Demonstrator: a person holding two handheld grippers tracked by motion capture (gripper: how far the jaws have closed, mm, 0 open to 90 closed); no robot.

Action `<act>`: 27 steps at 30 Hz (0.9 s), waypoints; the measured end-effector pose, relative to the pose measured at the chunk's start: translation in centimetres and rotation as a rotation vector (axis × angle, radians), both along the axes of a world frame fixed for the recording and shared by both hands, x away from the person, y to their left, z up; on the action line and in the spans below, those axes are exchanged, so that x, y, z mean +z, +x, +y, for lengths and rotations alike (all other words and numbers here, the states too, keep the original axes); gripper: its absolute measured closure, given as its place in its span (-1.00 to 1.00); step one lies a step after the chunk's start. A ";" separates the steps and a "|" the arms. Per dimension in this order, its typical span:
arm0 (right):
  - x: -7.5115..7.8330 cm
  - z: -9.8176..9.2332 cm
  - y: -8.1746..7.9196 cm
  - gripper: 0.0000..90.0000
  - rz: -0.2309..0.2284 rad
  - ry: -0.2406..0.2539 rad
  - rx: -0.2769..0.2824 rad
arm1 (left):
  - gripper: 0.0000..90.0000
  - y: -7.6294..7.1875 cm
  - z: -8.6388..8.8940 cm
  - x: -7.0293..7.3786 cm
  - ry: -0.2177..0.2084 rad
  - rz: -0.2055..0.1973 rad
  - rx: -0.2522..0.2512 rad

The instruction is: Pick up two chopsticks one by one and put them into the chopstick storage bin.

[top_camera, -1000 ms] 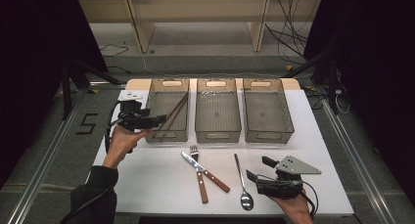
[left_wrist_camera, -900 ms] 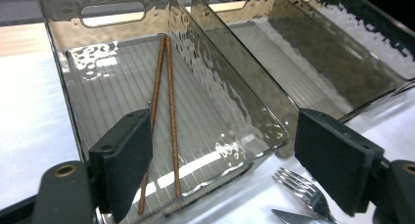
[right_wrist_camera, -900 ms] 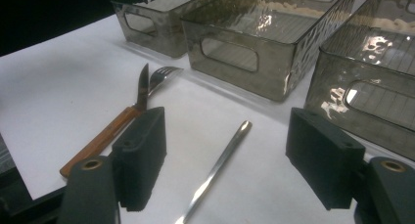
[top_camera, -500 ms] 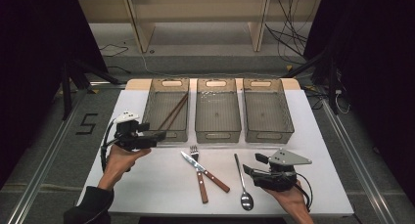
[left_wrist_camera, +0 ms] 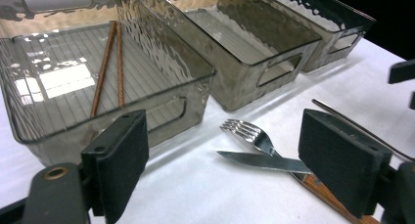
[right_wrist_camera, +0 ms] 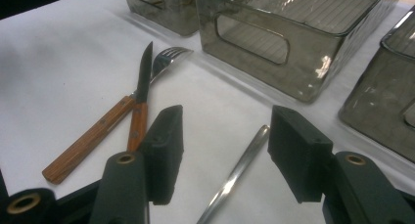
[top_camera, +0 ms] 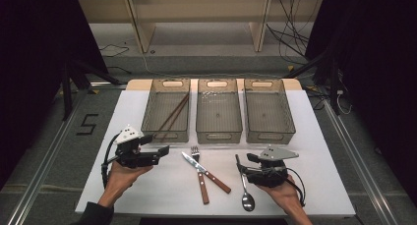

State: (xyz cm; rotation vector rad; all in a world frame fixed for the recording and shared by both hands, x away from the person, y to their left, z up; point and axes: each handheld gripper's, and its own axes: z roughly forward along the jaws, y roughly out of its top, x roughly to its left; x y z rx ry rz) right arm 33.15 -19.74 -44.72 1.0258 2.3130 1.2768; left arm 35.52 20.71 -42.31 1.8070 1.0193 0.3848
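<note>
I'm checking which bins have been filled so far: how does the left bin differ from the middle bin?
The left bin holds a pair of brown chopsticks lying slantwise along its floor; the middle bin holds nothing. The left bin stands nearest the left gripper, while the middle bin stands behind the fork and knife. Both are smoky clear plastic with ribbed floors and cut-out handles, side by side.

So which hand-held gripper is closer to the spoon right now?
Right. The right hand-held gripper straddles the spoon handle, jaws closing in but not touching. The left hand-held gripper hovers across the table, beyond the knife.
</note>
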 end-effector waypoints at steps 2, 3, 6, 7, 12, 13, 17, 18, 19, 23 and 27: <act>-0.1 0.2 0.2 0.12 0.005 -0.005 0.009 | -0.59 -0.4 0.0 -0.3 -0.004 -0.003 -0.006; -0.2 0.4 0.3 0.14 0.010 -0.009 0.011 | -0.59 -0.6 0.0 -0.4 -0.004 -0.002 -0.008; -0.4 0.7 0.7 0.22 0.017 -0.022 0.023 | -0.59 -1.1 0.0 -0.6 0.003 -0.012 -0.013; -0.4 0.9 0.8 0.25 0.018 -0.026 0.025 | -0.59 -1.2 -0.1 -0.6 0.004 -0.018 -0.014; -0.6 1.2 1.2 0.40 0.031 -0.033 0.034 | -0.59 -2.0 -0.3 -0.9 -0.007 -0.029 -0.019; -0.6 1.2 1.3 0.43 0.033 -0.038 0.033 | -0.59 -2.1 -0.4 -1.0 -0.002 -0.029 -0.021; -0.8 1.6 1.6 0.55 0.045 -0.055 0.046 | -0.59 -2.7 -0.3 -1.3 0.020 -0.041 -0.023; -0.9 1.7 1.7 0.59 0.046 -0.056 0.048 | -0.59 -2.8 -0.2 -1.3 0.015 -0.040 -0.020; -0.9 1.7 1.7 0.62 0.048 -0.059 0.048 | -0.59 -2.9 -0.1 -1.3 0.007 -0.040 -0.017; -1.2 1.9 2.0 0.73 0.053 -0.063 0.048 | -0.59 -3.1 0.1 -1.5 0.005 -0.038 -0.017; -1.3 2.1 2.3 0.89 0.055 -0.073 0.058 | -0.59 -3.3 0.0 -1.7 0.011 -0.033 -0.024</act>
